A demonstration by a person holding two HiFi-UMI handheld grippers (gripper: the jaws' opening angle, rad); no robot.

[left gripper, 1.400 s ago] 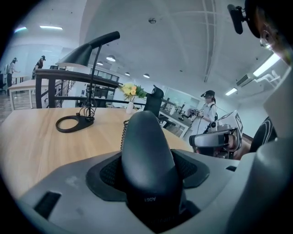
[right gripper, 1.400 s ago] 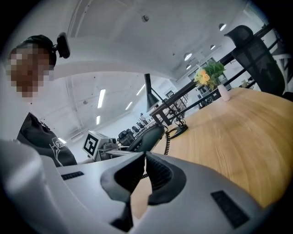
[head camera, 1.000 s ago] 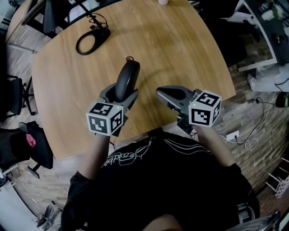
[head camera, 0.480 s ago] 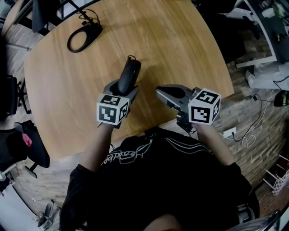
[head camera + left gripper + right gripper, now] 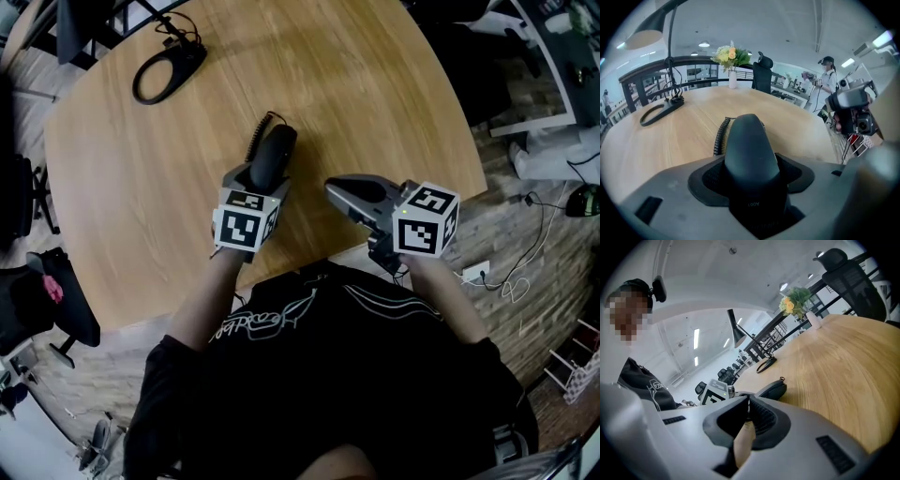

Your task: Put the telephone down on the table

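The black telephone handset (image 5: pixel 273 153) lies lengthwise between the jaws of my left gripper (image 5: pixel 261 184), which is shut on its lower end. Its coiled cord (image 5: pixel 255 145) trails off the far tip. In the left gripper view the handset (image 5: pixel 749 150) fills the gap between the pads, with the cord (image 5: pixel 719 136) on the wood beyond. It hangs low over the wooden table (image 5: pixel 375 103); whether its tip touches I cannot tell. My right gripper (image 5: pixel 354 195) is shut on nothing, right of the handset. From the right gripper view the handset (image 5: pixel 771 389) shows past the closed jaws.
A black lamp with a ring-shaped base (image 5: pixel 167 75) stands at the table's far left. A white vase of flowers (image 5: pixel 731 61) and a black office chair (image 5: pixel 763 75) are at the far edge. A person (image 5: pixel 828 80) stands beyond the table. The table's near edge is just below both grippers.
My left gripper has moved a little right and forward with the handset still in its jaws. The right gripper has stayed where it was.
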